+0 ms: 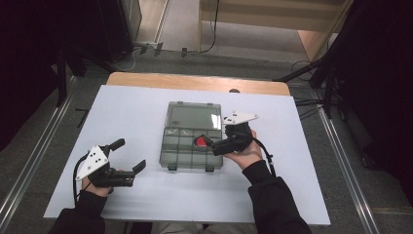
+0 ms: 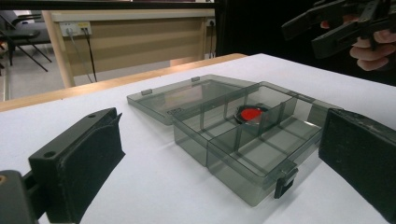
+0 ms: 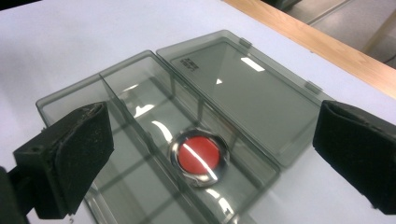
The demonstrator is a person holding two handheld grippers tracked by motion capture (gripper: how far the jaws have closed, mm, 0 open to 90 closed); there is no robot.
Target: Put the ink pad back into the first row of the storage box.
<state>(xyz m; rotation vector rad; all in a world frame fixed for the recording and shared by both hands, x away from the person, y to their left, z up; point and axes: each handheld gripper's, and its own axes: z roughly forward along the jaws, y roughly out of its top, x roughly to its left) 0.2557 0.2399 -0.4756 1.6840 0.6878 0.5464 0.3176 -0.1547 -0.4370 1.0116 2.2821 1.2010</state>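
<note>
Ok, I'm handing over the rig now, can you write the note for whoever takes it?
Right claw: open, nothing held, above the box's right side.
Left claw: open, nothing held, on the white table left of the box.
Compartment box: lid open and lying flat behind it.
Red round piece with a shiny rim: lies in a compartment next to the lid hinge.
Done: piece is in the box.
Left: probably closing the lid and its two front latches.

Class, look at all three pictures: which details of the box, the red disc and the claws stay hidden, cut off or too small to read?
- Lid label: right gripper view, print too small to read.
- Red disc: left gripper view, partly hidden behind the box dividers.
- Right claw: high view, covers part of the disc's compartment.
- Left claw: left gripper view, its right pad cut off by the frame edge.
</note>
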